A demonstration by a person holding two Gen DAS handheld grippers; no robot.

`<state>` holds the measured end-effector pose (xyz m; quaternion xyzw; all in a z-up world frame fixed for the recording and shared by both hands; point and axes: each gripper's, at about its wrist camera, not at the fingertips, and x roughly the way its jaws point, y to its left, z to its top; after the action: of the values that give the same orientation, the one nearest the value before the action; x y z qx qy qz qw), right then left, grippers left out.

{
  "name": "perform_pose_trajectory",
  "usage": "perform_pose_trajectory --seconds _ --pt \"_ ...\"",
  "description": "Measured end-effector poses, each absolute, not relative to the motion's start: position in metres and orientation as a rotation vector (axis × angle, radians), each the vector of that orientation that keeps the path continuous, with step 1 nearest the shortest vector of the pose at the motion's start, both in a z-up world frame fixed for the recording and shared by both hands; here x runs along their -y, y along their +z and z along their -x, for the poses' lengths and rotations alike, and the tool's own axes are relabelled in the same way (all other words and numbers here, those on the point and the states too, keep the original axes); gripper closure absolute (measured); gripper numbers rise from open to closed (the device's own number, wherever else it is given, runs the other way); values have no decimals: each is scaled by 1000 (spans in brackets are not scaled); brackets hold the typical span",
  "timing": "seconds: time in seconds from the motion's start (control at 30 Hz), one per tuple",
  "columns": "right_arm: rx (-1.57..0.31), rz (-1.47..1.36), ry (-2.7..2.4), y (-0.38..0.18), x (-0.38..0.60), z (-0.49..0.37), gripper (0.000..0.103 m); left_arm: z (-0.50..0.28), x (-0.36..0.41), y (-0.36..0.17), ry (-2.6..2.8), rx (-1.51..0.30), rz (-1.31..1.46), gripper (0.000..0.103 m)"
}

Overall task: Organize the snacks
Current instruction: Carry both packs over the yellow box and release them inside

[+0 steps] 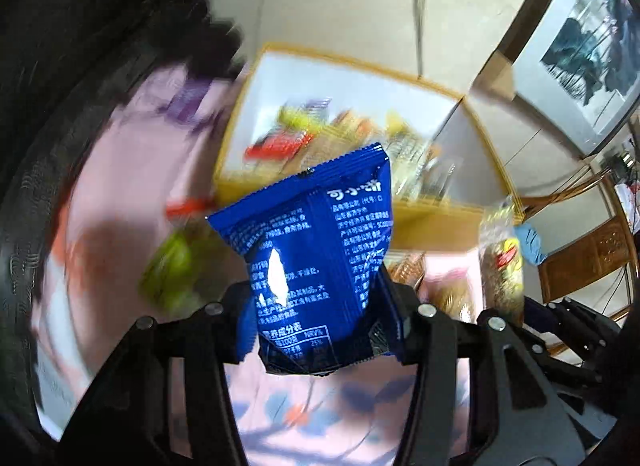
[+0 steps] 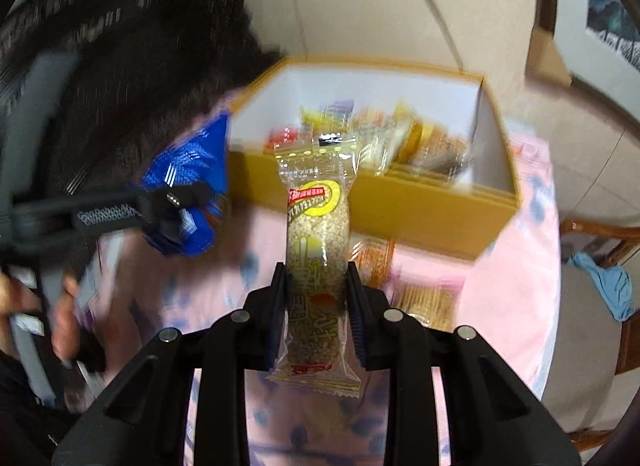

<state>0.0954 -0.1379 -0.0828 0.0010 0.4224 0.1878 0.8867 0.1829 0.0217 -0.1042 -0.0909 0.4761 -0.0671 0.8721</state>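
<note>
We look from two fisheye cameras, one on each handheld gripper, both tilted steeply down along the fingers at a table with a pink cloth (image 2: 516,266). The left view sits close behind the left gripper (image 1: 320,306) at 6 o'clock, facing the yellow box (image 1: 432,225) at 12. The right view sits just behind the right gripper (image 2: 316,286), also at 6. Both share the box (image 2: 420,205) and the cloth (image 1: 120,169); the right view catches the left gripper (image 2: 176,201) at 9 o'clock.

Both claws are matte black plastic: the left claw (image 1: 320,306) shows silver round screws at its linkages; the right claw (image 2: 316,298) carries blue ribbed pads (image 2: 357,322).
</note>
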Motion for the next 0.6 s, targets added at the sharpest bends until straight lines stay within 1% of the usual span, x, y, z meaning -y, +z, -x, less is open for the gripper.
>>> perform_pose_trajectory --seconds 0.2,0.37,0.6 --pt "-743 -43 340 -25 145 -144 74 -231 4 -69 -143 -938 154 52" --pt "-748 -58 299 -15 150 -173 74 -251 13 -55 -139 -924 151 51" --pt "-738 -62 265 -13 151 -190 74 -271 9 -57 -123 -939 160 50"
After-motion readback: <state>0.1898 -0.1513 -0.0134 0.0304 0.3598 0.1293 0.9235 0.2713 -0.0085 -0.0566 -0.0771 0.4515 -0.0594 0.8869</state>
